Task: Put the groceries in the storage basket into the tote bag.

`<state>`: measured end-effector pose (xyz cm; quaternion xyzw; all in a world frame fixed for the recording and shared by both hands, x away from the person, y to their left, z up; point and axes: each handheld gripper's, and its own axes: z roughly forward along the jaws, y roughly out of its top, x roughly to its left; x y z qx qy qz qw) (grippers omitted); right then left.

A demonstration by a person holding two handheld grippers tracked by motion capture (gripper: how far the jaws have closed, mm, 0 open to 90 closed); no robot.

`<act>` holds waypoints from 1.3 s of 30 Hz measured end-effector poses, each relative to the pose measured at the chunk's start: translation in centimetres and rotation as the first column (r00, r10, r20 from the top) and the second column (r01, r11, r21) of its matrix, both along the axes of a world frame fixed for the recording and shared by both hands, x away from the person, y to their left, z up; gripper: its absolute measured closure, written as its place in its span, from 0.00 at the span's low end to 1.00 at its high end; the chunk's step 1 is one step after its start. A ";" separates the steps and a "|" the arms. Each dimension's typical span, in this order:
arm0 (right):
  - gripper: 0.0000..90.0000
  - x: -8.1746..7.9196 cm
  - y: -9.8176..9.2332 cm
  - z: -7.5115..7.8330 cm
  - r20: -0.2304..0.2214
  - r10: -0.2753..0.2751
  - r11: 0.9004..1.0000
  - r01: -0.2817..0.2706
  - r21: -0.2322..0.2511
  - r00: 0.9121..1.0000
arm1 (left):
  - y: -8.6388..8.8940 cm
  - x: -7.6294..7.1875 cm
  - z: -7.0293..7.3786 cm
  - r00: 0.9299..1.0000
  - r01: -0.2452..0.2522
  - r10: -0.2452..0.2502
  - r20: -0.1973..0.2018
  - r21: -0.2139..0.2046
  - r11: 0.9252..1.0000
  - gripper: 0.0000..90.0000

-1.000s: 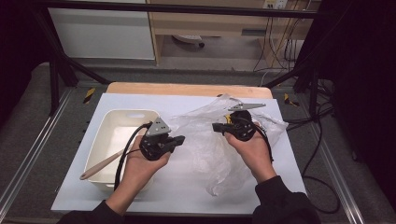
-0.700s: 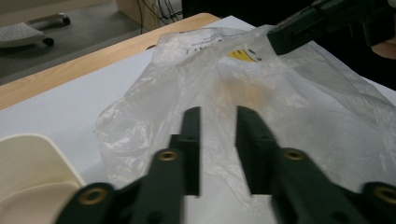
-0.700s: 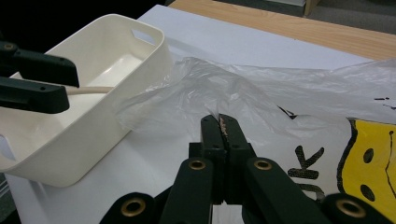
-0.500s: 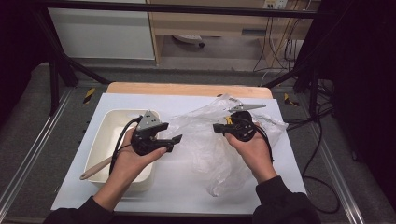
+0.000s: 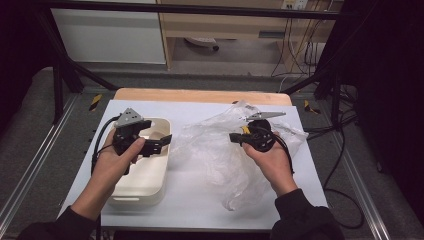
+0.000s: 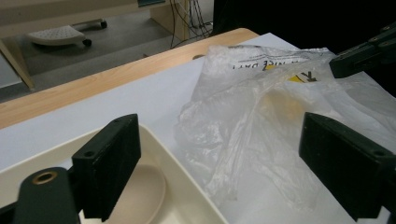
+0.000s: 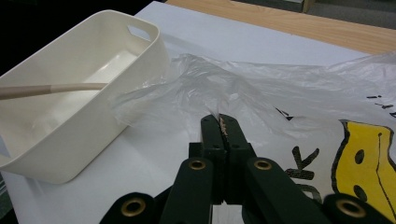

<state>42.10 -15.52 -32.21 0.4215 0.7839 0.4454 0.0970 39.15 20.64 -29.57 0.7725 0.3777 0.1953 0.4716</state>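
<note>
The plastic bag [image 7: 261,88] is clear, with black letters and a yellow picture that may be a smiley. The bin [image 5: 150,175] is cream white. Both claws are black. The worktop [image 5: 200,95] is light brown wood with a white sheet [image 5: 190,200] on it.

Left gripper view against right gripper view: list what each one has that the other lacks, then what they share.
Left gripper view alone: the left claw, jaws wide apart with nothing between them, having just been opening. Right gripper view alone: the right claw shut on the plastic bag, a wooden stick in the tub, and the bag's yellow print. Both: the bag, the cream tub and the white sheet.
</note>
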 end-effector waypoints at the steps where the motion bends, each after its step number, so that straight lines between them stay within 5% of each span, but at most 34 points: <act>1: 1.00 0.0 0.0 0.0 0.000 0.001 1.000 -0.001 0.000 1.000 | 0.2 0.0 0.0 1.000 -0.009 0.009 0.004 0.000 1.000 0.10; 4: 1.00 0.0 0.0 -0.1 -0.002 0.002 1.000 -0.002 0.000 1.000 | 0.9 0.1 0.0 0.999 -0.049 0.049 -0.006 0.005 0.999 0.06; 22: 1.00 -0.2 0.2 -0.2 -0.005 0.015 1.000 -0.015 -0.003 1.000 | 5.6 -0.7 -0.4 0.994 -0.106 0.106 -0.026 -0.002 0.994 0.08; 33: 1.00 -0.5 -0.2 -0.5 -0.006 0.012 1.000 -0.012 -0.002 1.000 | 9.1 -2.1 -2.4 0.989 -0.128 0.128 -0.078 0.006 0.992 0.12; 39: 1.00 -0.4 -0.2 -1.0 -0.016 0.006 1.000 -0.006 -0.003 1.000 | 10.2 -2.8 -3.5 0.988 -0.118 0.119 -0.095 0.024 0.993 0.23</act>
